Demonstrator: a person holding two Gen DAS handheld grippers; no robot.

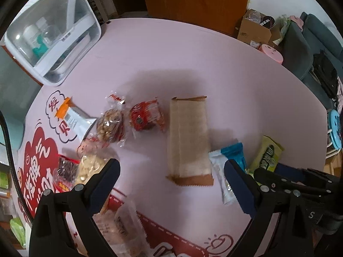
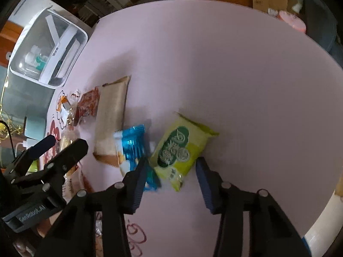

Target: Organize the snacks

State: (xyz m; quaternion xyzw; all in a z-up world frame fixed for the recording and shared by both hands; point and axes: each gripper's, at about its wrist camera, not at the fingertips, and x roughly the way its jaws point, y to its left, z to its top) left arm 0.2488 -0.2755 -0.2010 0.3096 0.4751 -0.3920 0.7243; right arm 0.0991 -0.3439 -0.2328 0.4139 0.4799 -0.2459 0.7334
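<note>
Several snack packets lie on the pink table. A long tan packet point(image 1: 188, 137) lies in the middle, also in the right wrist view point(image 2: 111, 120). A blue-and-white packet point(image 1: 227, 167) point(image 2: 130, 147) and a yellow-green packet point(image 1: 267, 155) point(image 2: 182, 150) lie to its right. A red packet point(image 1: 146, 115) and a clear nut packet point(image 1: 110, 124) lie to its left. My left gripper point(image 1: 171, 184) is open above the tan packet's near end. My right gripper point(image 2: 171, 184) is open, fingers either side of the yellow-green packet's near end.
A clear storage box with white frame point(image 1: 53, 36) point(image 2: 47, 49) stands at the table's far left. More packets point(image 1: 70, 171) crowd the near left on a red printed mat point(image 1: 40, 156). Cardboard boxes point(image 1: 255, 30) and chairs stand beyond the table's far right edge.
</note>
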